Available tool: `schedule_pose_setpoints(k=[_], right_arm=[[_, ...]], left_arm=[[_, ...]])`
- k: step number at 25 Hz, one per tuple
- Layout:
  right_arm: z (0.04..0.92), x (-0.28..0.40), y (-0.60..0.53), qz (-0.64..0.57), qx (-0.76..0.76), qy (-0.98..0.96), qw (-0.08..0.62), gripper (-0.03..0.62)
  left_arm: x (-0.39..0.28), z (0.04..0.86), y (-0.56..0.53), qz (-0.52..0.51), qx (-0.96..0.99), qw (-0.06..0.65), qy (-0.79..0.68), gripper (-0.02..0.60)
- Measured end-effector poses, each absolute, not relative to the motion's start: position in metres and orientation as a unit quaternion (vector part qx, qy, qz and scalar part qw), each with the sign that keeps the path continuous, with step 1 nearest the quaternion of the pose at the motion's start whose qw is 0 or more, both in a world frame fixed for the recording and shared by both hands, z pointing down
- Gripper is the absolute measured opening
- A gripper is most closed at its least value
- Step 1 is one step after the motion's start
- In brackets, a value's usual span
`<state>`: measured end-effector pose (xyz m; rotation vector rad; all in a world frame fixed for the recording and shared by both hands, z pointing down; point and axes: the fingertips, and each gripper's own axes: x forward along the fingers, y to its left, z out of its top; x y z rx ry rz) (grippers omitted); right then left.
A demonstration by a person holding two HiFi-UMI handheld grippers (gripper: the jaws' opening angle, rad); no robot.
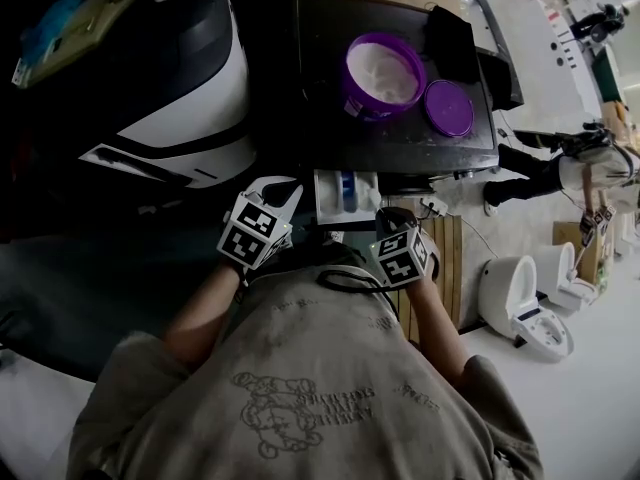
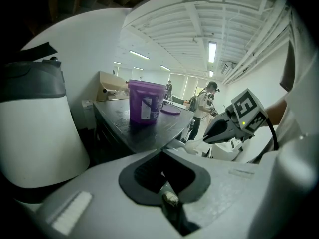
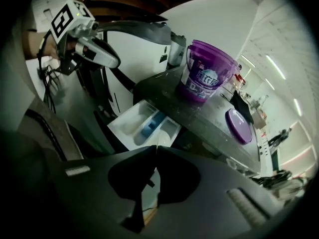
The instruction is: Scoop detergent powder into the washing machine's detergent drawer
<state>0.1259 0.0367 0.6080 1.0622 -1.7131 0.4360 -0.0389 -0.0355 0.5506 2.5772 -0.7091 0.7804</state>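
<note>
An open purple detergent tub (image 1: 383, 73) (image 2: 144, 103) (image 3: 204, 76) holding white powder stands on the dark washing machine top (image 1: 330, 138). Its purple lid (image 1: 448, 106) (image 3: 238, 126) lies flat to the right of it. The white detergent drawer (image 1: 345, 196) (image 3: 144, 123) is pulled out, with a blue insert in the middle. My left gripper (image 1: 290, 196) (image 2: 162, 152) is shut and empty, just left of the drawer. My right gripper (image 1: 392, 216) (image 3: 154, 149) is shut just above the drawer's near right corner. I see nothing between its jaws.
A large white and black rounded appliance (image 1: 190, 98) (image 2: 35, 128) stands close on the left. A black box (image 1: 455, 38) sits on the machine top beside the tub. On the floor at right are a wooden pallet (image 1: 445, 258) and white toilets (image 1: 520, 298). A person (image 1: 560, 168) stands beyond.
</note>
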Motion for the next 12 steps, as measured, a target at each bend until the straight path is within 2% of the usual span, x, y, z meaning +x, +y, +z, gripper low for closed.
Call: schedule_pose_setpoints(k=[4, 12], right_arm=[[0.594, 0.126, 0.030, 0.258, 0.472, -0.722, 0.435, 0.031], [0.557, 0.129, 0.013, 0.293, 0.497, -0.740, 0.346, 0.031]], left_arm=[[-0.040, 0.548, -0.038, 0.275, 0.911, 0.176, -0.252, 0.000], [-0.037, 0.539, -0.044, 0.273, 0.913, 0.170, -0.252, 0.000]])
